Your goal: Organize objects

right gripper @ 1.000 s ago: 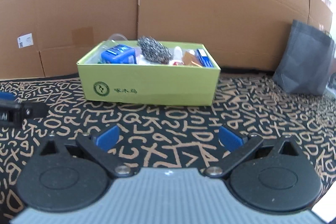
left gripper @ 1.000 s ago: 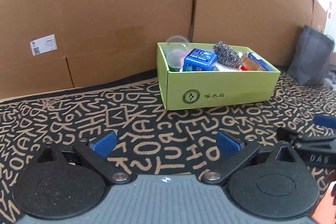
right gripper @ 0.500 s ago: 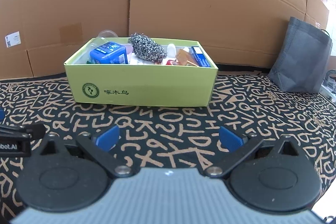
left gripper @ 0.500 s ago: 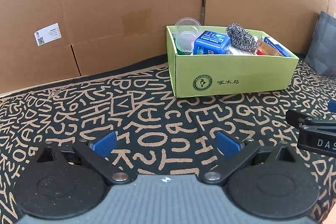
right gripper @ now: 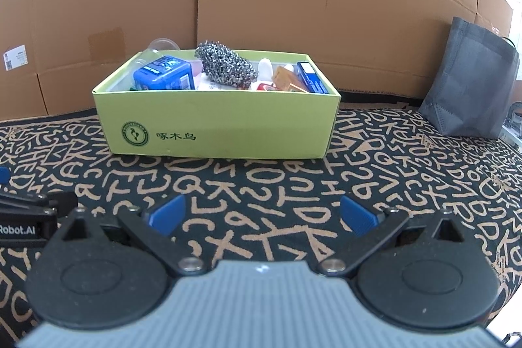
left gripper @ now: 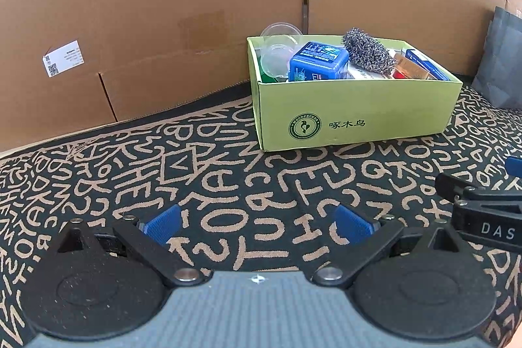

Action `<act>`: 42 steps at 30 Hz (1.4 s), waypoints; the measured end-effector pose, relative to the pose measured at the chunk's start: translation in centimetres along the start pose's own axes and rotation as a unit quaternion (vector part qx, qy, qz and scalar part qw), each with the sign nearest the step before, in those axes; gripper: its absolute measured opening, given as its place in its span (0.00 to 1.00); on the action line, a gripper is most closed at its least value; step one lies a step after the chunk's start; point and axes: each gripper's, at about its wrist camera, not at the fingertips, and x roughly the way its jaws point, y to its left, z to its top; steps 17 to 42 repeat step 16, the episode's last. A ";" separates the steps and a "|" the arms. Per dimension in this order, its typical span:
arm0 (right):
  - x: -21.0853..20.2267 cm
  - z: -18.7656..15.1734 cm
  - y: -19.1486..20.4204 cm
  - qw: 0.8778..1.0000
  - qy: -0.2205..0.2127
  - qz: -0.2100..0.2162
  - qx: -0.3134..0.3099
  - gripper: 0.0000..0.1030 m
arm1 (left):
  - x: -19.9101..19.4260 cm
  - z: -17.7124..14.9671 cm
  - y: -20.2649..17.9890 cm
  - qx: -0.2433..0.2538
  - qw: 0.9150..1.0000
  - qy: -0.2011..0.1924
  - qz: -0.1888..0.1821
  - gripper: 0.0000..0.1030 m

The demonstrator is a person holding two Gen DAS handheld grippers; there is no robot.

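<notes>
A green cardboard box (right gripper: 222, 126) sat on the letter-patterned cloth (right gripper: 261, 185) that covered the tabletop, close to the wall of brown cardboard sheets (left gripper: 195, 5) behind it. The box was packed. At its left end stood a blue tin (right gripper: 163, 75) with clear plastic cups (left gripper: 277, 54) behind it; a steel wool scrubber (right gripper: 226, 69) lay heaped near the middle, rising above the rim; to the right were a small white bottle (right gripper: 266, 67), an orange packet (right gripper: 285, 80) and a blue carton (right gripper: 311, 77) leaning along the right wall. A grey fabric bag (right gripper: 473, 80) stood upright well to the right of the box, against the cardboard.

Both claws were held low over the cloth, short of the box and apart from it. The left claw (left gripper: 257, 222) had its blue pads spread wide with nothing between them. The right claw (right gripper: 261, 214) was likewise spread wide and carried nothing. Each claw's tip showed at the edge of the other's view, side by side.
</notes>
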 end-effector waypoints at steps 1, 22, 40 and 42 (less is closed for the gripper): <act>0.1 0.0 0.0 1.000 0.001 0.000 0.000 1.00 | 0.0 0.0 0.0 0.000 1.000 0.000 -0.001 1.00; 0.3 0.0 0.4 1.000 0.004 0.001 0.001 1.00 | -0.1 -0.2 -0.1 0.002 1.000 -0.005 -0.016 1.00; 0.3 0.0 0.4 1.000 0.004 0.001 0.001 1.00 | -0.1 -0.2 -0.1 0.002 1.000 -0.005 -0.016 1.00; 0.3 0.0 0.4 1.000 0.004 0.001 0.001 1.00 | -0.1 -0.2 -0.1 0.002 1.000 -0.005 -0.016 1.00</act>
